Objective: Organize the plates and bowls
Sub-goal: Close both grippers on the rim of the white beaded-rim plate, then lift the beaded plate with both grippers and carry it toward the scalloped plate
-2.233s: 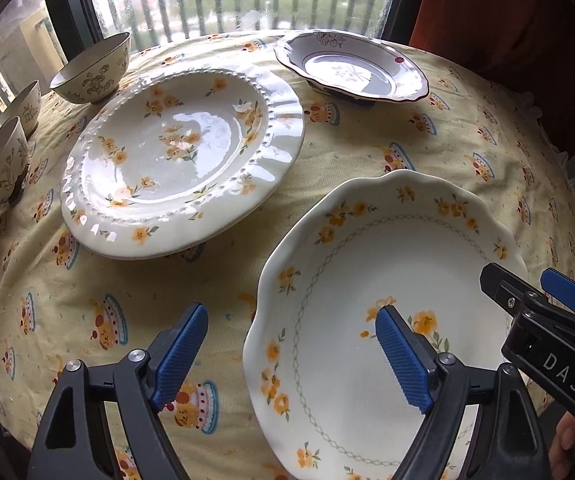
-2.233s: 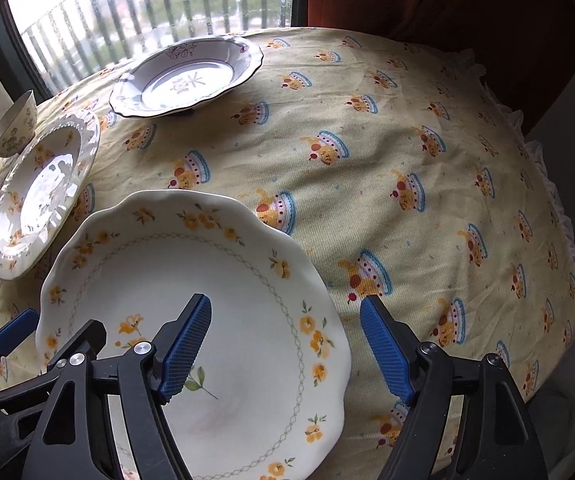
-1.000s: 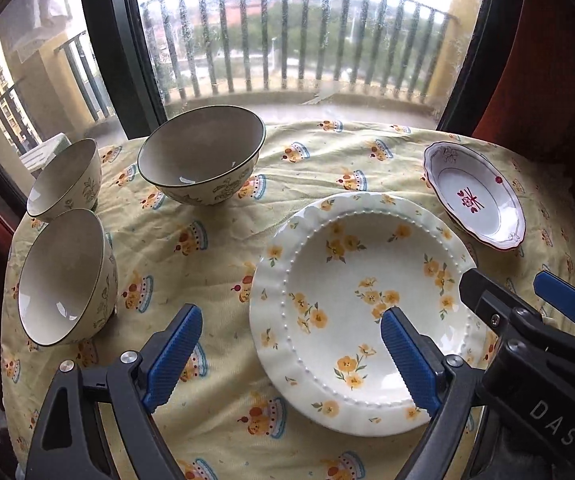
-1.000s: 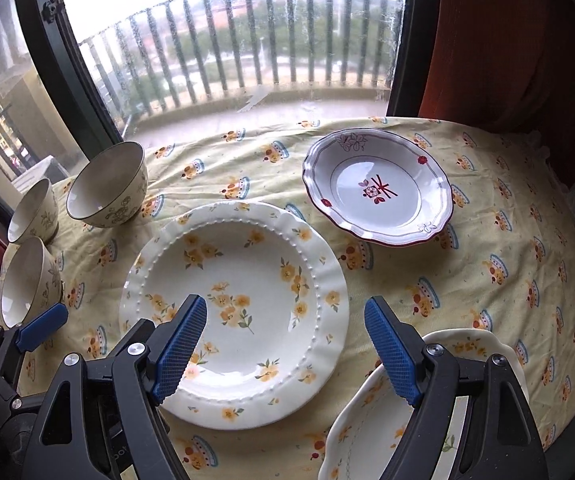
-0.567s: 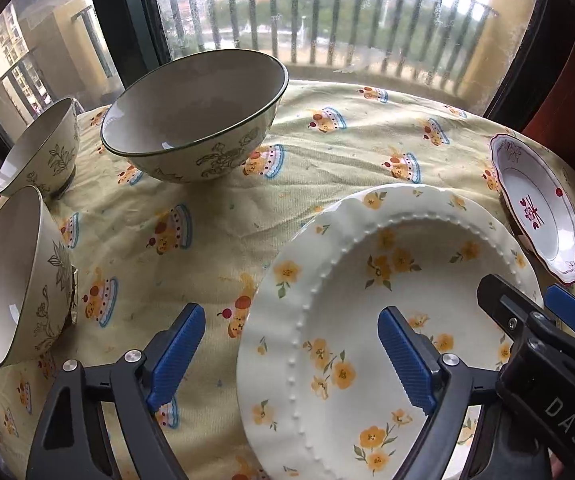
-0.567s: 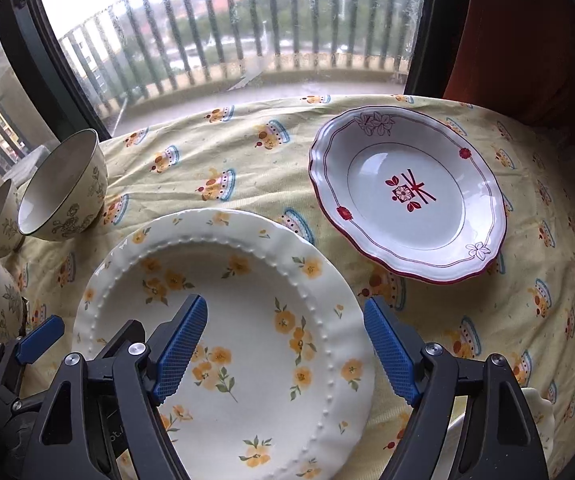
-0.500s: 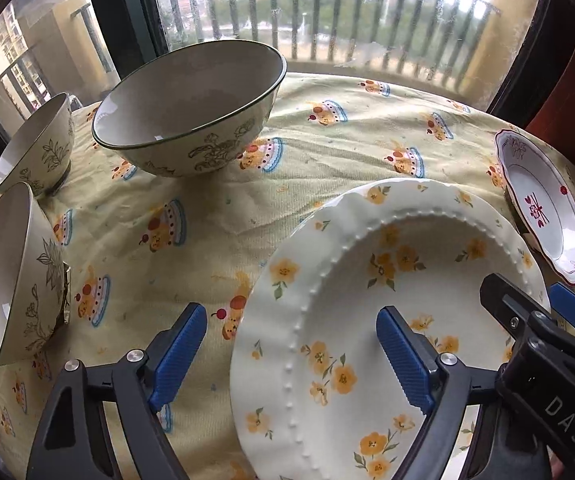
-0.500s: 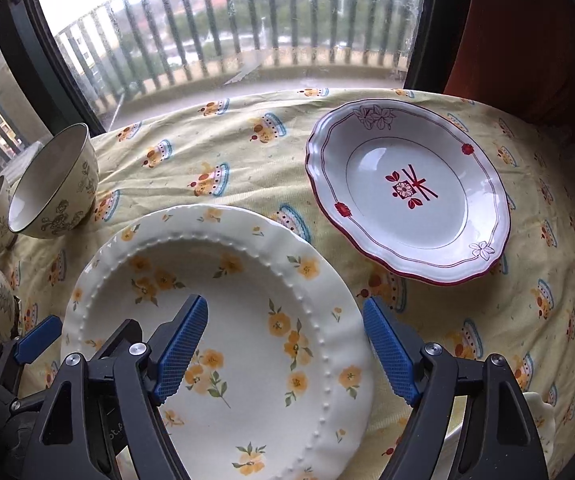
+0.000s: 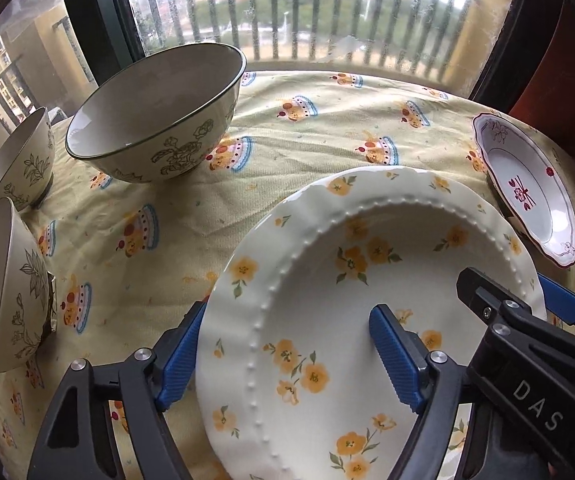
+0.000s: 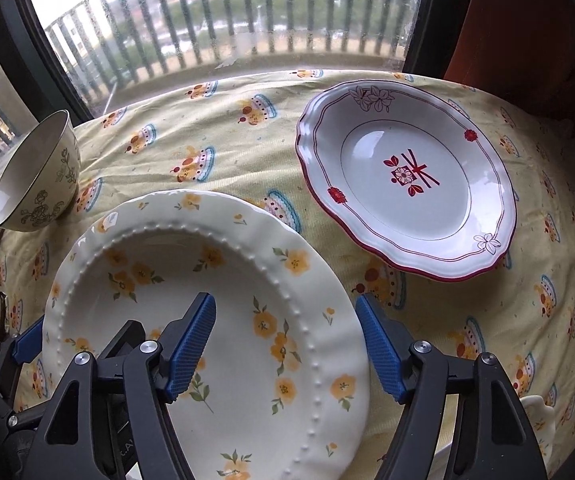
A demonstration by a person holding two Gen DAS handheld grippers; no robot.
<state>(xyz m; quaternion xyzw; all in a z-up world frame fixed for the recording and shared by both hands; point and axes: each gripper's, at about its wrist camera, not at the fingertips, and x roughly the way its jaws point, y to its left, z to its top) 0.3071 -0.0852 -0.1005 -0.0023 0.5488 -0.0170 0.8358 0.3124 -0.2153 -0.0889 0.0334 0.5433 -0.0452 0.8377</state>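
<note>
Both sets of jaws are spread and have just been closing: left gripper straddling the yellow-flowered plate rim at 9 o'clock, right gripper at 3 o'clock, on the bench.

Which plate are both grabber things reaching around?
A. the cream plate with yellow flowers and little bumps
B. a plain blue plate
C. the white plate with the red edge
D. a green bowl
A: the left gripper and the right gripper each straddle a rim of the cream beaded plate with yellow flowers; the red-rimmed white plate sits apart.
</note>
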